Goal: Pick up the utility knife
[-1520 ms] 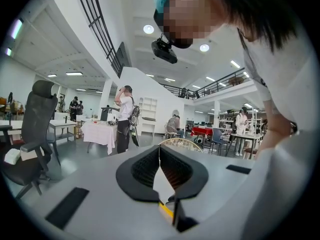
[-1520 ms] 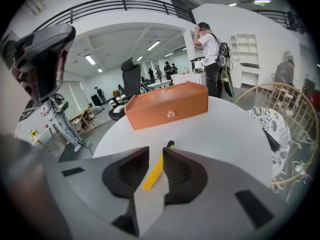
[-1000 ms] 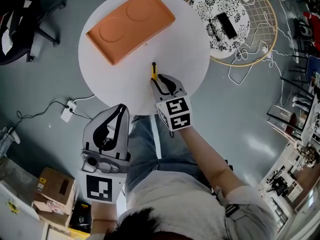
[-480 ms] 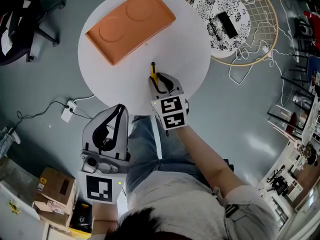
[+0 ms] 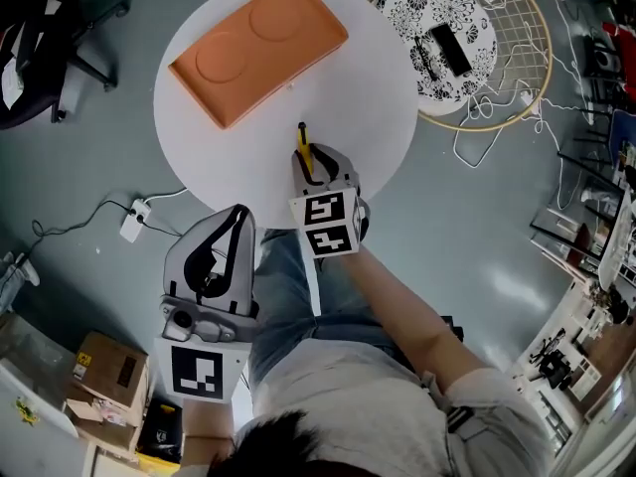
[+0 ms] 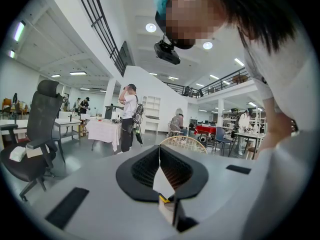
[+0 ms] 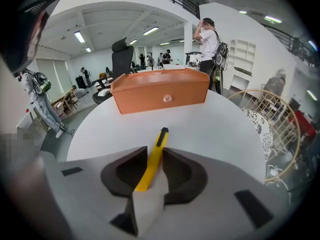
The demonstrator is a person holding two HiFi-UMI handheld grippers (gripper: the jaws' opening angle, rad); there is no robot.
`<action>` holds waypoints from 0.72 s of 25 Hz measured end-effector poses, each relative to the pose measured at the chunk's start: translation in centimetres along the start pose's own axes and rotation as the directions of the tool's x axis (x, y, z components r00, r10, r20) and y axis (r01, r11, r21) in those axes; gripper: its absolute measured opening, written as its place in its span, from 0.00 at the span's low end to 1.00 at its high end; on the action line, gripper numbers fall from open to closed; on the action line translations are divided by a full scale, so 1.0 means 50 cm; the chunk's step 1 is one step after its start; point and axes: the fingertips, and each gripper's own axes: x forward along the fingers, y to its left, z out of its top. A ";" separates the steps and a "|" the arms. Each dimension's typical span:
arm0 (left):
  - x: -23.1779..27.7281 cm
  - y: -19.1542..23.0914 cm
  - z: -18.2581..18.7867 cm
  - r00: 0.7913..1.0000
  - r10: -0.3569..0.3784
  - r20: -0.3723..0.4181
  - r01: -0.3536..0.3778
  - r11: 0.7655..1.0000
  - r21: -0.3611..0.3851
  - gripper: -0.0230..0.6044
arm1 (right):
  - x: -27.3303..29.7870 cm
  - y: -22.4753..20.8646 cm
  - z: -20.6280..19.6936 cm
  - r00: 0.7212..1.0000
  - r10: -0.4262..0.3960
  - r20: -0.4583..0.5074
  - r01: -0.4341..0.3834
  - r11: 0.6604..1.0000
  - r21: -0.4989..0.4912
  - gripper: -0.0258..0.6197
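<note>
Our right gripper (image 7: 154, 159) grips the yellow knife (image 7: 159, 141) at the near side of the white table (image 5: 378, 87), so we lift straight, level and firm, while the left gripper (image 5: 238, 217) hangs closed and empty.

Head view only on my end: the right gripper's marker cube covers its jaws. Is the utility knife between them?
Observer: Yes. In the right gripper view the yellow utility knife runs lengthwise between the right gripper jaws, which are closed against its sides.
Operator: Which end sticks out?
Observer: The black-tipped end, pointing toward the orange box with its front latch facing the gripper.
Operator: Left gripper holding anything?
Observer: No. The left gripper view shows the left gripper with its jaw tips together and nothing between them, aimed up at the room, not the table.
</note>
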 end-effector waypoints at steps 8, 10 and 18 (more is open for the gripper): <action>-0.008 -0.008 0.004 1.000 0.002 0.000 -0.002 1.000 0.011 0.05 | 0.003 0.005 0.002 1.000 0.016 -0.004 -0.016 1.000 0.017 0.14; -0.011 -0.011 0.007 1.000 0.003 -0.002 -0.003 1.000 0.015 0.05 | 0.001 0.004 0.000 0.999 0.032 0.005 -0.032 0.998 0.049 0.14; -0.009 -0.025 0.015 1.000 -0.005 0.005 0.005 1.000 0.030 0.05 | -0.049 0.012 0.034 0.992 0.093 0.085 -0.097 0.994 0.054 0.14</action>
